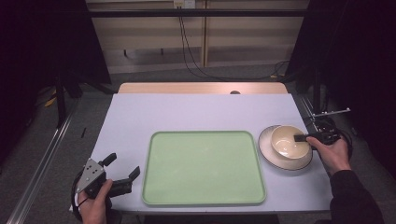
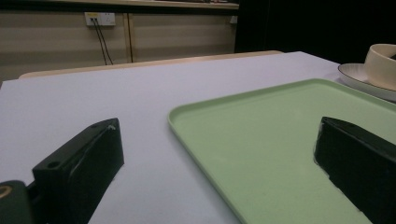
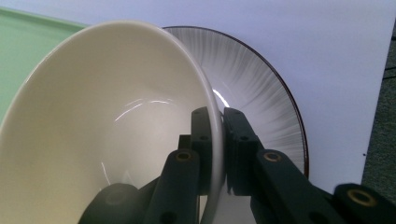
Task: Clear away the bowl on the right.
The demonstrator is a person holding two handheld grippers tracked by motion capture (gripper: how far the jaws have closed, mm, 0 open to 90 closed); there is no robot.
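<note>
The left gripper rests on the table with its jaws spread wide and nothing between them, just left of the green tray. Right of the tray, the right gripper pinches the rim of the cream bowl, which sits tilted on the plate.

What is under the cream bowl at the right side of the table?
Under the cream bowl lies a plate with a dark rim and grey streaks. The right gripper clamps the bowl's rim. The plate's middle is covered by the bowl, so anything there cannot be seen.
</note>
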